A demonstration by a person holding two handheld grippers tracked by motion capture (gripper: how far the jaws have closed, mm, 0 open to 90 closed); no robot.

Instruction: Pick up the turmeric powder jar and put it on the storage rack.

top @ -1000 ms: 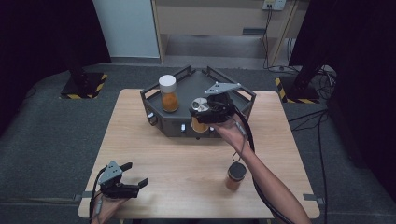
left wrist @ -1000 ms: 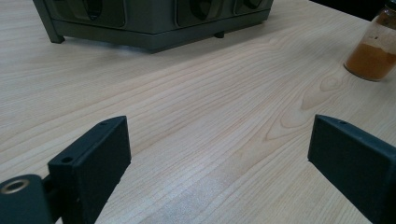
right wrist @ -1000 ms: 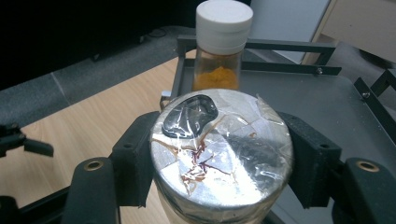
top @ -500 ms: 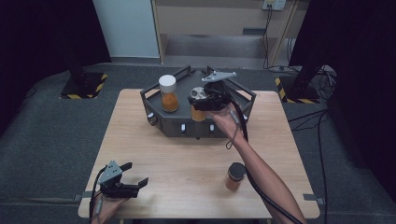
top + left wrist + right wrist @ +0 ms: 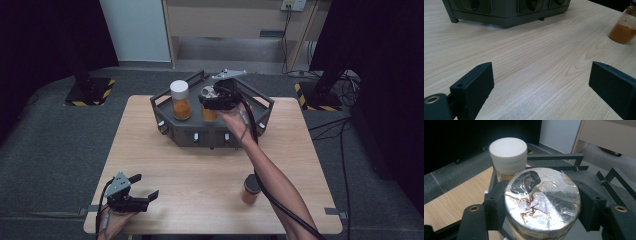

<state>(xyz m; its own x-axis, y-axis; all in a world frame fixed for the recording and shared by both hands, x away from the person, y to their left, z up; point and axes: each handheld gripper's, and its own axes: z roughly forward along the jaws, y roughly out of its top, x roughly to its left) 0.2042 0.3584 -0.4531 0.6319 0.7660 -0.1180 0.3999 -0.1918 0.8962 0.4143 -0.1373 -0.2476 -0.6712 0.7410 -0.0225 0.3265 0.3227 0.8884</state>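
While the right gripper (image 5: 216, 101) reaches over the dark grey rack (image 5: 260, 107) at the far middle of the table (image 5: 200, 165), its 2 jaws are clamped on a jar (image 5: 542, 202) with a torn foil seal across the top. In the right gripper view the jaws press against the left and right sides of that jar, just under the foil, which is cracked and smeared with brown streaks and carries a dark patch near its far-left edge. Orange powder shows through the jar's lower part in the high view (image 5: 209, 115), where it sits inside the rack's frame, right of the middle; whether its base touches the rack floor I cannot tell.

Just left of it stands a second jar (image 5: 180, 100) with a white screw lid, also holding orange powder, upright in the rack and close beside the held one without clearly touching it. The right gripper view shows this white-lidded jar (image 5: 508, 155) right behind the foil top.

A third jar (image 5: 250, 189), with a dark lid and orange contents, stands upright on the bare wood at the near right of the table, well apart from the rack and just beside the person's right forearm (image 5: 280, 187). The left gripper view catches it (image 5: 625, 26) at the far right.

The left gripper (image 5: 142, 187) rests at the near left corner of the table, its jaws spread wide with nothing but wood between them, well away from every jar.
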